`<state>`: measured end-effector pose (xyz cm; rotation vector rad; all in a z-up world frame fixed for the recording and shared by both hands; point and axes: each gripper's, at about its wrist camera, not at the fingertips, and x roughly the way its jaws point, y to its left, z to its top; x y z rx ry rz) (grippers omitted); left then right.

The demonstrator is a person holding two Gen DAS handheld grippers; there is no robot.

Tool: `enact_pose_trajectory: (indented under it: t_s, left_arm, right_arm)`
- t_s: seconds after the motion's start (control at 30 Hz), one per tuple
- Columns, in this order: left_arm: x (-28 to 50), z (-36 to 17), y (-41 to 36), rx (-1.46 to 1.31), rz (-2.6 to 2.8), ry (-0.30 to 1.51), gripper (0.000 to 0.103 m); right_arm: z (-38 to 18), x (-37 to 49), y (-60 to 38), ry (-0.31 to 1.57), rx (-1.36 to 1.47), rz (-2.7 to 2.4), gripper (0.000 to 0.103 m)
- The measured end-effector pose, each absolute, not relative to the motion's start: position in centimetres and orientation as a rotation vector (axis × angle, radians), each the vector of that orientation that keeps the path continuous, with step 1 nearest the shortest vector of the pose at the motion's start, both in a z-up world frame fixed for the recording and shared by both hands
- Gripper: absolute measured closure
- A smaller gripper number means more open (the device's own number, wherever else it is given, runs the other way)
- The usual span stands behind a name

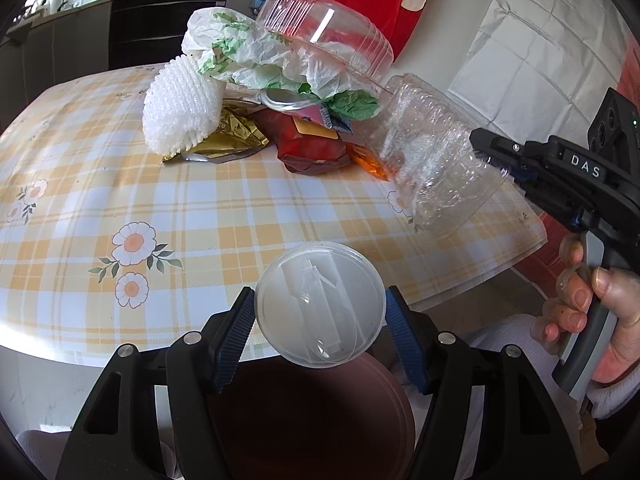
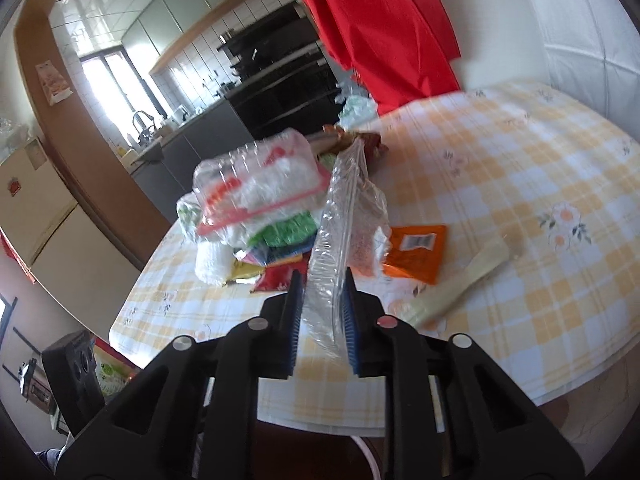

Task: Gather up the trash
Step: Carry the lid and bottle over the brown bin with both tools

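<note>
I couldn't read the orange packet's (image 2: 416, 254) label (too blurred), the red cloth (image 2: 376, 28) ran off the top edge, and the heap (image 1: 280, 92) hid the can (image 1: 286, 101) beneath.

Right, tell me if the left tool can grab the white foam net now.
Probably not: the left tool is already shut on a clear round lid, so it can't take the white foam net.

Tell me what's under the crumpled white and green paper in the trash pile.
Under the crumpled paper: a can's silver rim, then a dark red wrapper and gold foil. Anything deeper is covered.
</note>
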<state>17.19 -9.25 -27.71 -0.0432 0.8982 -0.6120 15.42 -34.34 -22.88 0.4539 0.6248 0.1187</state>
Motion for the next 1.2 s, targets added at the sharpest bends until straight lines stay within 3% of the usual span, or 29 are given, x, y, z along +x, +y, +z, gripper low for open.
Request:
enact_pose_trajectory:
  t_s: [0.67,1.2]
  left_arm:
    - [16.2,-24.9,-9.0,-0.024,-0.650,0.805,0.039]
    - [11.1,-21.1,-5.1,-0.024,-0.569,0.722,0.039]
  right_arm:
    - [-18.3,14.5,-33.9,0.535,0.384,0.118,0.083]
    - [-14.6,10.4,-29.8,0.518,0.333,0.216,0.083]
